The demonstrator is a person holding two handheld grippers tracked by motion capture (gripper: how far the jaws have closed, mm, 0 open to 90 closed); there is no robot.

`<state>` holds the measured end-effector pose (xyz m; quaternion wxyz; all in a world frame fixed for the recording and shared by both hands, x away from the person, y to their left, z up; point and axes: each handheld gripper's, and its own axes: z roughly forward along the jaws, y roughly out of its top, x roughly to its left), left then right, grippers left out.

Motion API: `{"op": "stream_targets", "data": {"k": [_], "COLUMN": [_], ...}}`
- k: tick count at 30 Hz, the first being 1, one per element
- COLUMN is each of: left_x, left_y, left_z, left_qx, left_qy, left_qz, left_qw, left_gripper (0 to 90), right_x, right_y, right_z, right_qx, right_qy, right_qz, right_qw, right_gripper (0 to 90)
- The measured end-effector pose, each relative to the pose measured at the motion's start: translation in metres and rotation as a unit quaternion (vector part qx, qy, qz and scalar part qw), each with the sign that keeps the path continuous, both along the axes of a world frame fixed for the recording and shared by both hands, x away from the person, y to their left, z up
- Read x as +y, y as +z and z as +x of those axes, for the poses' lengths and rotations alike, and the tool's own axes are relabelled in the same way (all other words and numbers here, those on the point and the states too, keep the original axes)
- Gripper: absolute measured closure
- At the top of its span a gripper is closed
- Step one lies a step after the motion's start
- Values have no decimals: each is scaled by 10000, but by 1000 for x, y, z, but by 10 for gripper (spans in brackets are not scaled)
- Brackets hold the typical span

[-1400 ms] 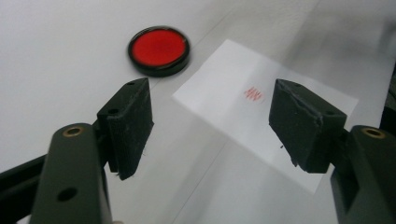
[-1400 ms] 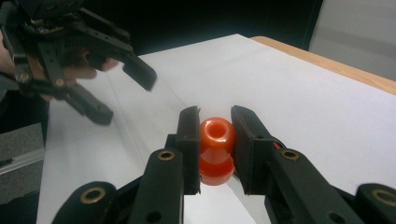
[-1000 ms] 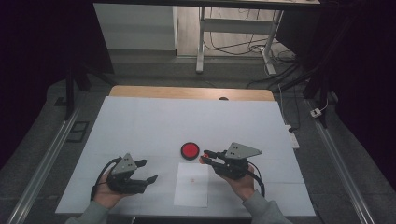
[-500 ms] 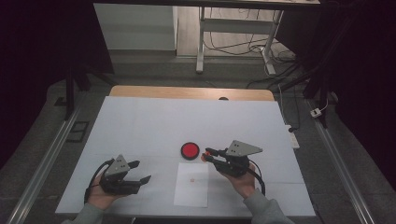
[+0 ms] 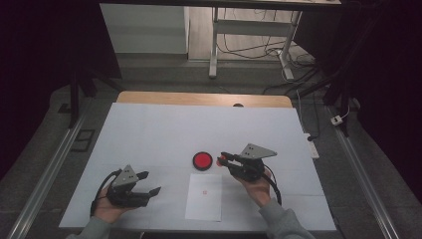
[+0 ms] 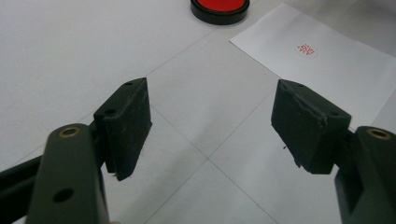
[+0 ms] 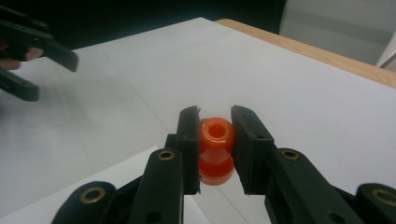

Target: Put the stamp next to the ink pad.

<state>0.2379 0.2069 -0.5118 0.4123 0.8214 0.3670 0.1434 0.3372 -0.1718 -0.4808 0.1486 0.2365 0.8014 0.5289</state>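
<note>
High view | ink pad (image 5: 202,160): red ink inside | right tool (image 5: 222,158): grips orange stamp (image 7: 215,150)

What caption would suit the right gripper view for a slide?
Right gripper clamps an orange stamp above the white table, with the left gripper open farther off.

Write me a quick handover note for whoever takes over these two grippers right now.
Right gripper: shut on the orange stamp, held beside the red ink pad.
Left gripper: open, nothing between its jaws, low over the table left of the paper sheet.
Done: the paper sheet already carries one red stamp mark.
Left: probably set the stamp down, or ink it again if another mark is wanted.
</note>
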Motion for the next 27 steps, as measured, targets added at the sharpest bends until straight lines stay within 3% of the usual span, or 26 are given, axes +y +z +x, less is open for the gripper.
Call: {"op": "stream_targets", "data": {"k": [11, 20, 25, 27], "left_x": [1, 6, 8, 9], "left_y": [-2, -4, -6, -7], "left_z": [1, 0, 1, 1], "left_qx": [37, 61, 90, 98], "left_qy": [30, 114, 156, 177], "left_qz": [-3, -10, 12, 19], "left_qw": [10000, 9999, 9998, 9998], "left_gripper": [281, 281, 281, 281], "right_x": [4, 10, 11, 12], "right_y": [-12, -27, -34, -38], "right_z": [18, 39, 49, 52], "right_qx": [118, 276, 397, 407], "right_qy": [-253, -452, -504, -536], "right_qz": [-127, -549, -597, -743], "right_qw": [9995, 9971, 9962, 9950], "right_gripper": [724, 723, 722, 723]}}
